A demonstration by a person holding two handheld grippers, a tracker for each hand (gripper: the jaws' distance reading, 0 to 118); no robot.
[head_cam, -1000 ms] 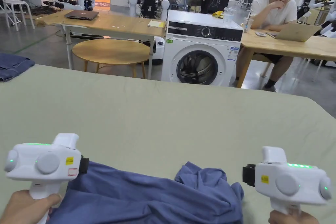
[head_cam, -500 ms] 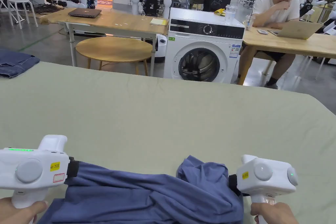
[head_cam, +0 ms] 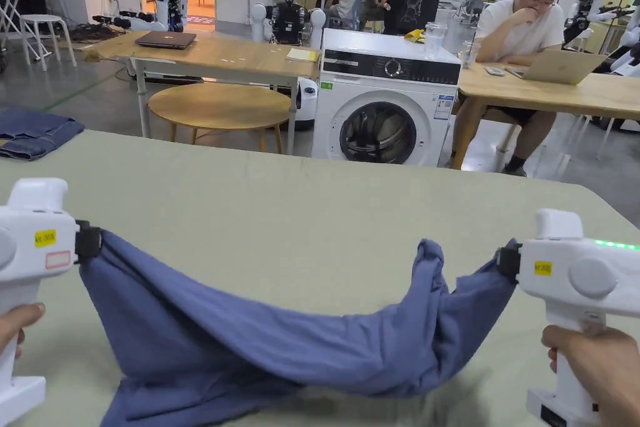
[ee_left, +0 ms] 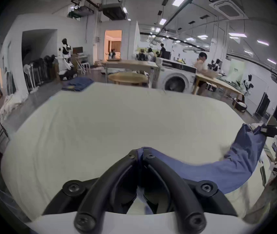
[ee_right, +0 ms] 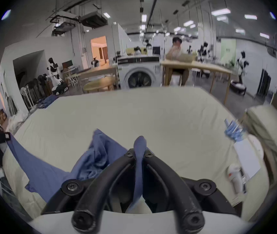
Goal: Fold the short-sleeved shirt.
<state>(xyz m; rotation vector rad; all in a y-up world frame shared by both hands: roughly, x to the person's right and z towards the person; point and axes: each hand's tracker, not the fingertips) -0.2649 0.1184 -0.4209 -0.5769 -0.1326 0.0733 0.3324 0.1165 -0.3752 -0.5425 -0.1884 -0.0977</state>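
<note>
At the far left of the head view, the left gripper (head_cam: 87, 241) is up off the surface (head_cam: 300, 209), and its own camera shows the jaws pressed together on a thin edge of the blue short-sleeved shirt (head_cam: 262, 334), cloth pinched right at the tips. From there the fabric runs down and to the right, sagging in a long belly through the lower middle of the frame, its lowest part blurred near the bottom edge, so I can't say how much of it rests on the pale green surface. Moving right, a loose flap of cloth, possibly a sleeve, pokes up in the centre right, just left of the second grip. And at the right edge, the right gripper (head_cam: 507, 261) sits at about the same height as the left one, jaws likewise clamped on a fold of blue fabric that sticks up between the tips in the right gripper view. So here's the relation that matters: the shirt's long axis lies across the frame, left to right, strung between the two grippers, with each one holding an end and the slack hanging between and below them. Neither hand is nearer; they share it. My read is that the cloth wants pulling taut and laying flat, and with open green surface lying beyond toward the top of the frame, that looks like the place to spread it.
</note>
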